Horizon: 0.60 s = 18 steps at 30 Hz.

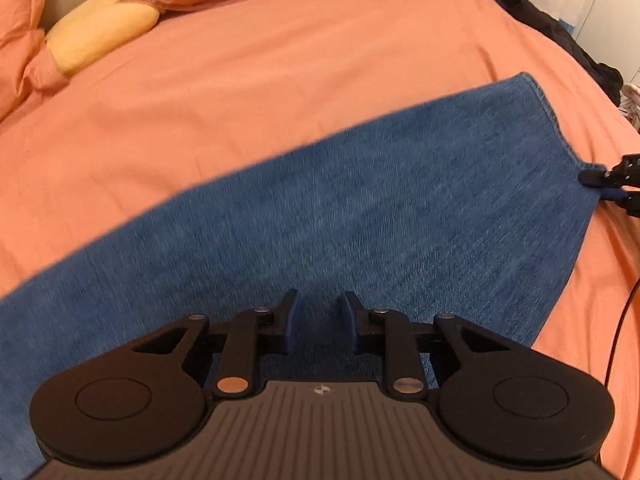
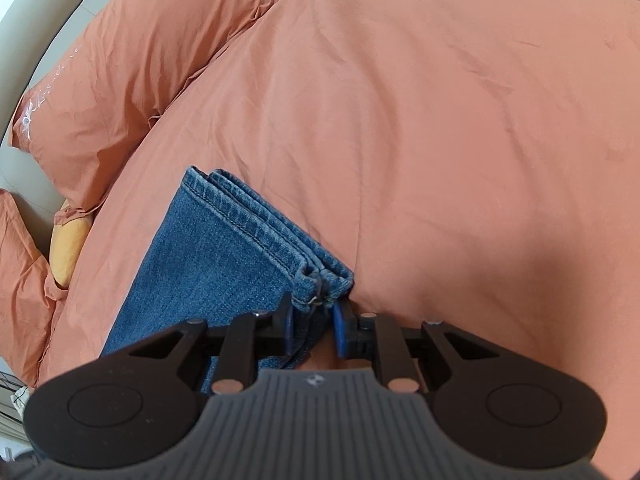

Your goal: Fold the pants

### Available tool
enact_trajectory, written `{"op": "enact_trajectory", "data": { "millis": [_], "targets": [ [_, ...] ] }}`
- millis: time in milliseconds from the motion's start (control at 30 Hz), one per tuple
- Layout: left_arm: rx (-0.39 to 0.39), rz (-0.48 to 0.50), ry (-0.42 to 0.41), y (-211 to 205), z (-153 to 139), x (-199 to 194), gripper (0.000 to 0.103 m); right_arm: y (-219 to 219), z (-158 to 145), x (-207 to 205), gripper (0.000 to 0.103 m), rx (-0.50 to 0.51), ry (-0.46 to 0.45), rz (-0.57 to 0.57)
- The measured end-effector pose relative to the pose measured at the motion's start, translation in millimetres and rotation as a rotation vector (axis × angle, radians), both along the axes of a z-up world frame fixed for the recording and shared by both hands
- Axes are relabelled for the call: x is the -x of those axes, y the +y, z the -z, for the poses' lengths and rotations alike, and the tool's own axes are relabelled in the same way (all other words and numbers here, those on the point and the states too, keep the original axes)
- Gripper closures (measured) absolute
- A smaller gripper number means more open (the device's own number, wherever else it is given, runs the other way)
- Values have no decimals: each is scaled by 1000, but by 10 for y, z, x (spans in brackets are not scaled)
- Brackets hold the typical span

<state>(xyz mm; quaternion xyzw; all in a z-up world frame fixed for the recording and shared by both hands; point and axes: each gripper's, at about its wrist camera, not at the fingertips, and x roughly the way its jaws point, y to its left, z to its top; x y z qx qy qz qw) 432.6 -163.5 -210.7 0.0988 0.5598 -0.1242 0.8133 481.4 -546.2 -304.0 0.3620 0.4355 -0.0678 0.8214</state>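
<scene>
Left wrist view: your left gripper [image 1: 318, 322] hangs over the pants [image 1: 360, 216], spread across the bed [image 1: 260, 100], jaws parted, nothing pinched. Right wrist view: your right gripper [image 2: 314, 326] clamps the stacked hems [image 2: 280, 236]; keep both layers aligned when folding.

An orange-sheeted bed [image 1: 280, 92] fills the room, with matching pillows [image 2: 132, 64] and a yellow cushion [image 1: 100, 36] against a pale headboard [image 2: 24, 172].
</scene>
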Motion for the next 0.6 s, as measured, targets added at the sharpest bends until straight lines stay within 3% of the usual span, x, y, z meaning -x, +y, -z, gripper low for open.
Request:
{"op": "enact_trajectory", "data": {
  "millis": [100,167,367,500,600],
  "targets": [
    [47,-69,17,27,74,-58,77,29,-49,-16,89,23,13,-2],
    [111,-82,71,2,77,58,77,59,-95,-41,89,48,27,-9],
    [111,-35,53,-129,124,620,78,102,-141,-79,89,83,49,-13],
    [158,-83,61,27,157,616,77,138,-216,-83,94,98,33,-26],
    [183,-98,92,210,135,554,77,196,-456,-31,95,119,-23,-48]
  ]
}}
